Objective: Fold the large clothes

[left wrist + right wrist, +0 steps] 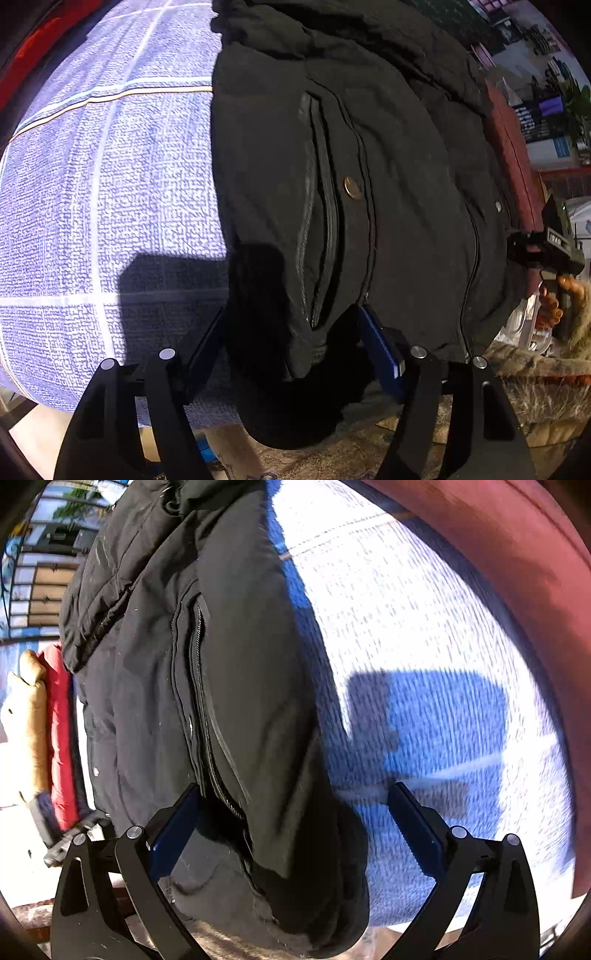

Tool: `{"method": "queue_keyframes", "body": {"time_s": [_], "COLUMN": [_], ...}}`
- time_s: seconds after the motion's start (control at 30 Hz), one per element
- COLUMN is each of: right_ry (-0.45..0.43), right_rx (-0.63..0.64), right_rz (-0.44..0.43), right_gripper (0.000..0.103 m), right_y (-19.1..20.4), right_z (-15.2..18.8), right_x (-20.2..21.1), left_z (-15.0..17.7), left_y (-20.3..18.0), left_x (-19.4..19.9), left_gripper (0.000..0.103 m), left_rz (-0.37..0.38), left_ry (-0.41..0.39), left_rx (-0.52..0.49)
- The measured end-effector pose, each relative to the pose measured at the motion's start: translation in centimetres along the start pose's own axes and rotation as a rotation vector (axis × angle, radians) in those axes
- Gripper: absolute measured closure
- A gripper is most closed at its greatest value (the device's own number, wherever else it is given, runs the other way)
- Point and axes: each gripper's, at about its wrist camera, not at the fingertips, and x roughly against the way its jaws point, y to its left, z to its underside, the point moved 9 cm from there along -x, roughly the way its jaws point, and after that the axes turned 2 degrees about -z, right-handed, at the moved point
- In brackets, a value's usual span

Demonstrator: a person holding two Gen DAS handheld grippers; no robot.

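Black padded fabric fills most of both views: the jacket [369, 177] you are folding lies spread over the blue-and-white checked cover [103, 192], front side up, with its zipped pocket [321, 221] and a brass snap [352, 187] showing.

Your left gripper [291, 332] sits at the jacket's near edge with its jaws partly spread and a bulge of the hem between them; whether the pads already press on the cloth you cannot tell from here. Your right gripper [291, 812] is at the jacket's opposite near corner, jaws spread wide, one pad over the dark fabric and the other over the bare cover beside it, so nothing is pinched there. From the left wrist view you can see that right gripper and the hand [554, 299] holding it just past the jacket's far side.

Judging by this, the fold has hardly begun: no crease is visible across the body, and a fur-trimmed part [535, 373] lies loose near the jacket's edge. Grasping both corners and folding the jacket over are yet to be done.
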Motion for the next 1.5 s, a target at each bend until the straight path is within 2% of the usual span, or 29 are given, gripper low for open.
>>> {"method": "queue_keyframes", "body": {"time_s": [0.07, 0.1, 0.13, 0.2, 0.27, 0.3, 0.37, 0.47, 0.57, 0.77, 0.83, 0.97, 1.17, 1.2, 1.37, 1.5], "right_ry": [0.004, 0.013, 0.036, 0.096, 0.115, 0.111, 0.116, 0.11, 0.103, 0.135, 0.149, 0.149, 0.17, 0.172, 0.159, 0.124], "right_rx": [0.01, 0.025, 0.045, 0.081, 0.141, 0.152, 0.122, 0.144, 0.186, 0.167, 0.124, 0.095, 0.125, 0.126, 0.166, 0.197], "right_rz": [-0.017, -0.025, -0.045, -0.058, 0.005, 0.017, -0.023, -0.036, -0.032, -0.065, -0.083, -0.077, -0.056, -0.059, -0.079, -0.149], "right_gripper": [0.005, 0.005, 0.006, 0.013, 0.032, 0.036, 0.059, 0.072, 0.078, 0.081, 0.081, 0.08, 0.08, 0.08, 0.08, 0.08], "right_y": [0.2, -0.2, -1.0, 0.1, 0.2, 0.3, 0.8, 1.2, 1.7, 0.7, -0.2, 0.0, 2.1, 1.1, 4.0, 7.1], "right_z": [0.6, 2.1, 3.0, 4.2, 5.2, 5.4, 5.7, 6.1, 6.8, 9.0, 9.6, 9.3, 8.8, 9.1, 7.8, 6.1], "right_x": [0.0, 0.5, 0.9, 0.1, -0.5, -0.6, -0.7, 0.0, 0.9, 1.7, 1.6, 1.1, 0.6, 1.7, 2.4, 4.0], "left_z": [0.3, 0.3, 0.2, 0.1, 0.0, 0.1, 0.3, 1.0, 1.4, 3.0, 2.9, 2.6, 1.6, 1.4, 0.6, -2.0], "left_y": [-0.2, -0.3, -0.3, -0.4, -0.5, -0.6, -0.9, -1.9, -2.3, -2.1, -1.2, -0.5, -0.9, -1.1, -2.1, -2.6], "left_x": [-0.6, -0.7, -0.8, -0.8, -0.8, -0.8, -0.4, 0.7, 1.3, 2.0, 1.8, 1.5, 1.9, 1.8, 2.4, 5.2], "left_gripper": [0.037, 0.039, 0.044, 0.051, 0.064, 0.067, 0.078, 0.082, 0.083, 0.084, 0.084, 0.084, 0.084, 0.084, 0.084, 0.084], "left_rz": [-0.003, 0.02, 0.038, 0.068, 0.07, 0.073, 0.073, 0.061, 0.068, 0.091, 0.093, 0.094, 0.072, 0.064, 0.024, 0.062], "left_ry": [0.003, 0.006, 0.006, 0.01, 0.015, 0.015, 0.016, 0.006, 0.001, 0.024, 0.034, 0.035, 0.042, 0.043, 0.027, -0.051], "left_rx": [-0.007, 0.012, 0.025, 0.043, 0.03, 0.025, 0.009, -0.026, -0.047, -0.048, -0.027, 0.038, 0.014, 0.007, -0.027, 0.004]}}
